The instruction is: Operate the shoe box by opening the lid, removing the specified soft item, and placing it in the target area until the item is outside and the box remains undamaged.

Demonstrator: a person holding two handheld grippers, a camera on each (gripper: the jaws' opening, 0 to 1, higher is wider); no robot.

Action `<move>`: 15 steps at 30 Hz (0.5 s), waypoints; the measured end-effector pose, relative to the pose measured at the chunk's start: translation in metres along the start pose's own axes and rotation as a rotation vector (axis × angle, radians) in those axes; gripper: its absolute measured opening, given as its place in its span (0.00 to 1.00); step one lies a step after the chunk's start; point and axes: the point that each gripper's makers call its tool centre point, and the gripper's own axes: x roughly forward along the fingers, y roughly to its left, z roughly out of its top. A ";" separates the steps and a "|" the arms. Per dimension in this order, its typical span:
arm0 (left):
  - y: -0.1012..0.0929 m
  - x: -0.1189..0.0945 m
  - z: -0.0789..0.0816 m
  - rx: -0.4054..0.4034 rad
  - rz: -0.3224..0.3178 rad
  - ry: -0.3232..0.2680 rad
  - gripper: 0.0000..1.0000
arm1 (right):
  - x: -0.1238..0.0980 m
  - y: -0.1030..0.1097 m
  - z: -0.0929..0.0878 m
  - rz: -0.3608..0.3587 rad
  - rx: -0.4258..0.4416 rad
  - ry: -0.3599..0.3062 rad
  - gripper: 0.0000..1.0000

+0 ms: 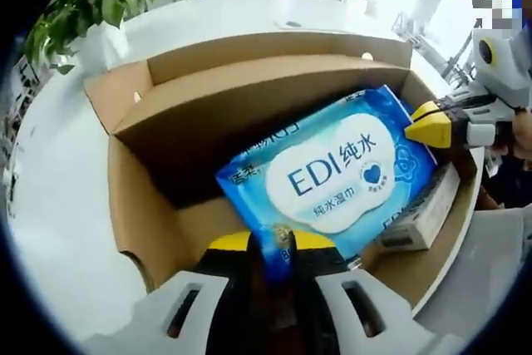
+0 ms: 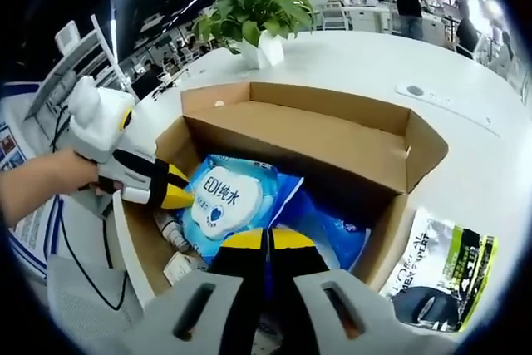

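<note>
Two grippers work over an open cardboard shoe box [image 1: 191,114] on a white worktop [image 1: 58,205], lid flaps folded back. In the left gripper view, the left gripper [image 1: 270,248] has its yellow-tipped fingers [image 1: 229,243] pinched on the near edge of a blue wet wipes pack [image 1: 332,172], which lies tilted inside the box, still within the walls. The right gripper [image 1: 434,126] comes in from the right of that view, its tip touching the pack's far corner. A small white carton [image 1: 424,214] sits in the box just beside the pack. In the right gripper view, the right gripper [image 2: 268,243] has its fingers [image 2: 241,240] closed together on the blue edge of the pack [image 2: 229,201]; how much of it they catch is hard to judge. The left gripper [image 2: 170,193] enters from the left, touching the pack's other side. A small bottle [image 2: 173,232] lies in the box near the pack. A potted plant [image 2: 253,14] stands on the worktop behind the box. A printed packet [image 2: 440,268] lies on the worktop just beside the box.
</note>
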 end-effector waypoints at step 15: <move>0.005 -0.022 0.015 -0.038 0.031 -0.068 0.00 | -0.007 0.007 0.001 0.002 0.013 -0.008 0.00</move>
